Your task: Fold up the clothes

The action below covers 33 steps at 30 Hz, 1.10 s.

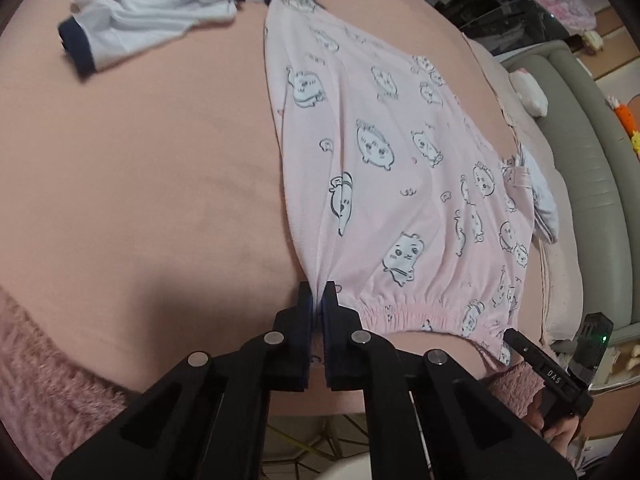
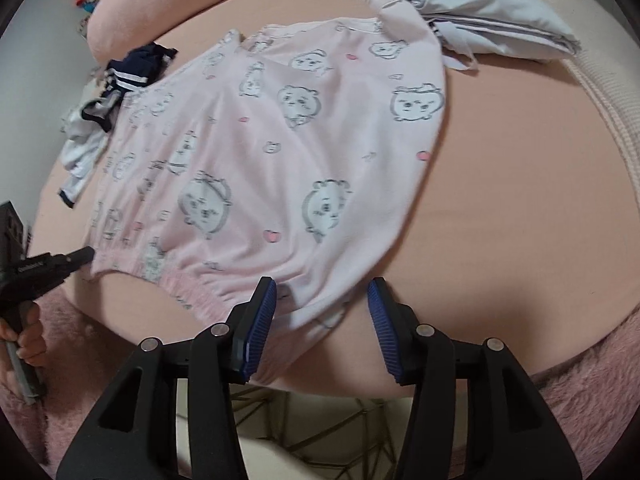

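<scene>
A pale pink garment (image 1: 400,160) printed with cartoon animals lies spread on the peach bed sheet (image 1: 140,160), its gathered elastic waistband toward me. My left gripper (image 1: 318,292) is shut on the waistband's left corner, and the cloth bunches between its pads. In the right wrist view the same garment (image 2: 280,140) fills the middle, and the left gripper (image 2: 82,258) shows at its left edge. My right gripper (image 2: 322,300) stands open over the waistband's right corner; the cloth lies between the blue pads, which do not press on it. It also shows in the left wrist view as the right gripper (image 1: 516,338).
A crumpled white and navy garment (image 1: 140,12) lies at the far left of the bed. Folded pale grey cloth (image 2: 500,20) sits at the far right. A pink pillow (image 2: 160,0) is at the back. A fuzzy pink blanket (image 1: 48,360) edges the bed's near side. A grey sofa (image 1: 592,140) stands beyond.
</scene>
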### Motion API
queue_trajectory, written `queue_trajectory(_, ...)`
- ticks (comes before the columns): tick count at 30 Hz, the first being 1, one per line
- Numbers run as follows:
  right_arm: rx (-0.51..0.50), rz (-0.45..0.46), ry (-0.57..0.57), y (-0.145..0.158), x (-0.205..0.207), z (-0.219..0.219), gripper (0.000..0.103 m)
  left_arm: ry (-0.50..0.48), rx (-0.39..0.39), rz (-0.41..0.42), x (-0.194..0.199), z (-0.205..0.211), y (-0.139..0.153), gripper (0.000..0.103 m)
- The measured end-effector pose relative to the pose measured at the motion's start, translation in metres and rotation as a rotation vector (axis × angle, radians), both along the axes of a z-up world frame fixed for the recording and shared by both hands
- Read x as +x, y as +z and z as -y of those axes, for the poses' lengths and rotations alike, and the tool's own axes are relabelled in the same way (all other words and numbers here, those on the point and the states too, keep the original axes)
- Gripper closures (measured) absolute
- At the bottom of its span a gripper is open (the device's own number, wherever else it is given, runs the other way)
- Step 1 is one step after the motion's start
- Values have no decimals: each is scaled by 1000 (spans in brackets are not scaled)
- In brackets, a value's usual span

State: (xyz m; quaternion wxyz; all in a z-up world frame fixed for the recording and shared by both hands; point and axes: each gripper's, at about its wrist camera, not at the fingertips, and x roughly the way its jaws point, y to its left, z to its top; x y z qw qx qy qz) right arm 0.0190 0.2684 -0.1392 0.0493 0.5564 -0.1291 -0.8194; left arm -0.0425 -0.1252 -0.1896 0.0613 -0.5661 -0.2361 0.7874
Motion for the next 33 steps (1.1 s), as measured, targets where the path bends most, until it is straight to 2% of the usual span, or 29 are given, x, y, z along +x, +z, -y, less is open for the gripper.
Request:
queue_trajectory(2, -15, 8, 6, 1, 3, 1, 53, -7, -30, 10, 5, 5, 3, 99)
queue_trajectory(4, 14, 23, 3, 4, -1, 1, 53, 7, 6, 15, 9, 13, 2, 99)
queue_trajectory(6, 13, 19, -11, 1, -8, 4, 53, 32, 83, 31, 7, 23, -4, 94)
queue_trajectory(7, -3, 27, -22, 0, -7, 1, 53, 45, 122, 39, 6, 28, -7, 84)
queue_trajectory(8, -19, 34, -33, -2, -7, -2, 53, 57, 156, 44, 5, 32, -10, 66)
queue_trajectory(9, -30, 41, -38, -2, -8, -5, 53, 63, 167, 39, 2, 32, -11, 60)
queue_trajectory(10, -35, 44, -36, -3, -8, -7, 51, 54, 165, 40, -1, 29, -13, 59)
queue_trajectory(11, -35, 41, -21, -3, -8, -5, 51, 44, 157, 41, -5, 25, -15, 60)
queue_trajectory(12, -35, 38, -6, -3, -7, -3, 51, 25, 115, 39, -10, 16, -15, 62)
queue_trajectory(13, -48, 33, 15, -3, -7, 2, 58, 6, 69, 35, -13, 8, -15, 75)
queue_trajectory(14, -67, 27, 35, -5, -9, 6, 83, -9, 15, 28, -15, 0, -13, 92)
queue_trajectory(15, -84, 21, 56, -7, -11, 10, 93, -17, 4, 24, -16, -5, -12, 95)
queue_trajectory(16, -77, 18, 67, -7, -12, 13, 95, -15, -7, 21, -15, -5, -9, 98)
queue_trajectory(18, -36, -2, 79, -3, -14, 19, 97, -8, -31, 14, -11, -4, -3, 99)
queue_trajectory(22, -61, -52, 79, 19, -10, 19, 98, 7, -45, 5, 2, 6, 11, 99)
queue_trajectory(24, -96, -50, 89, 23, -17, 25, 98, 10, -54, 5, 8, 8, 18, 99)
queue_trajectory(29, -109, 6, 123, 15, -3, 37, 99, 8, -77, 25, 22, 15, 23, 99)
queue_trajectory(31, -101, 39, 121, 6, 1, 37, 98, 0, -79, 71, 21, 14, 12, 97)
queue_trajectory(33, -83, 107, 124, -9, -2, 35, 95, -1, -90, 167, 14, 13, -3, 95)
